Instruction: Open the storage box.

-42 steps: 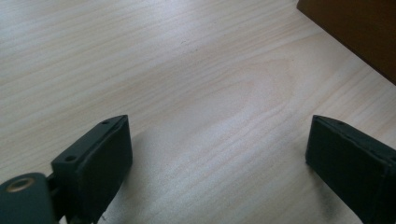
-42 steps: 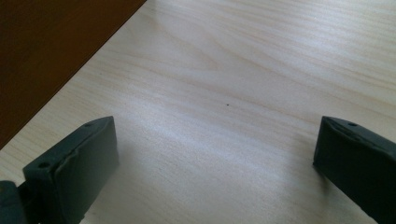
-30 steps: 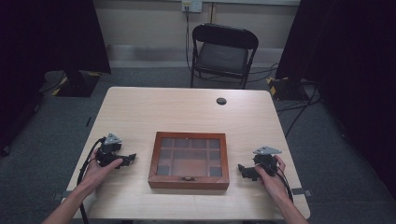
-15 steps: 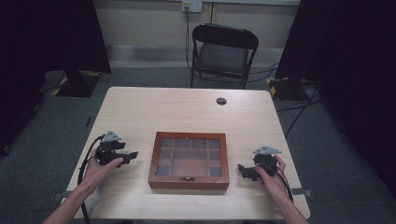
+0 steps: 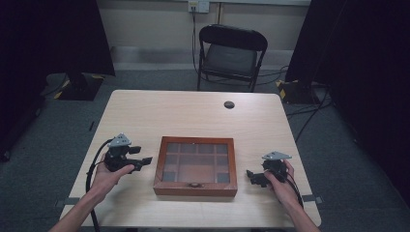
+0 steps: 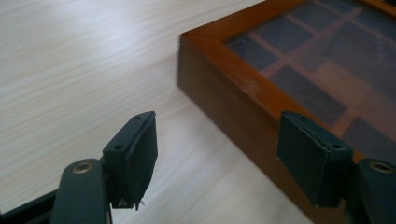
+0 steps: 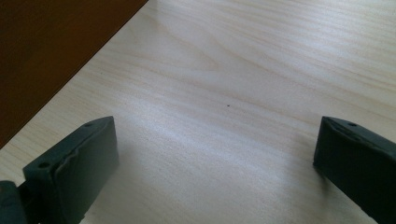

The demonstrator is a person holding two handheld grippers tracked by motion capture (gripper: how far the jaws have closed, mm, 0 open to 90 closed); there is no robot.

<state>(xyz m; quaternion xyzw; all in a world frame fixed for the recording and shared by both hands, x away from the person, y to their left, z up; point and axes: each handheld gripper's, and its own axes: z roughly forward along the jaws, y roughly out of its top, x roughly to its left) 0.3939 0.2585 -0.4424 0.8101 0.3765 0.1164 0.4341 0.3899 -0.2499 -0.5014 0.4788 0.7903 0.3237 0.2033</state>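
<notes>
Near the counter's (image 5: 145, 111) front edge, we hold both hand-held grippers, left (image 5: 145, 160) and right (image 5: 250, 175), beside the wooden box (image 5: 196, 166); the left jaws have just been closing on nothing, and both grippers stand open.

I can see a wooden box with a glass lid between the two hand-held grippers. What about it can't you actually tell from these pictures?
- Wooden box: in the high view the compartments under the dark glass lid are too dim to show contents.
- Small clasp: too small to tell if it is latched.
- Left gripper view: the picture's edge cuts the box off.
- Dark round thing on the table: too small to identify.
</notes>
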